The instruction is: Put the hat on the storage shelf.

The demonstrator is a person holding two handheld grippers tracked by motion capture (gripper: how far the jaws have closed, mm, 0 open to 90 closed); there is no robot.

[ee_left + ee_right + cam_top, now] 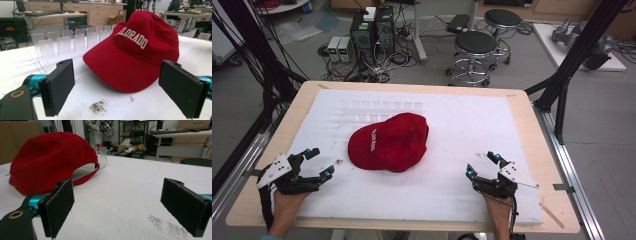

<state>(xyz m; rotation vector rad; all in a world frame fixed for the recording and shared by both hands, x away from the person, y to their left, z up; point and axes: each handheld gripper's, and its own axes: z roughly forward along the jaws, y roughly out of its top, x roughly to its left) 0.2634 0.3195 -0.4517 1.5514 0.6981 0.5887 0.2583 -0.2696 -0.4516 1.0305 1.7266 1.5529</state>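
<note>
A red cap [389, 141] with white lettering lies crown up in the middle of the white foam mat [472, 125], its brim toward the left. My left gripper [319, 163] rests at the front left, open, its jaws wide apart and aimed at the cap's brim [120, 72]. At the front right my right gripper [483, 165] is open too and holds nothing. The right gripper view has the cap's back with its strap [50, 160] to the left of my jaws.
A clear plastic slotted rack [379, 106] stands on the mat behind the cap, also seen as clear tabs [67, 42]. The wooden table edge [557, 165] frames the mat. Stools [474, 47], computers and cables stand on the floor beyond. Dirt specks [98, 106] lie on the mat.
</note>
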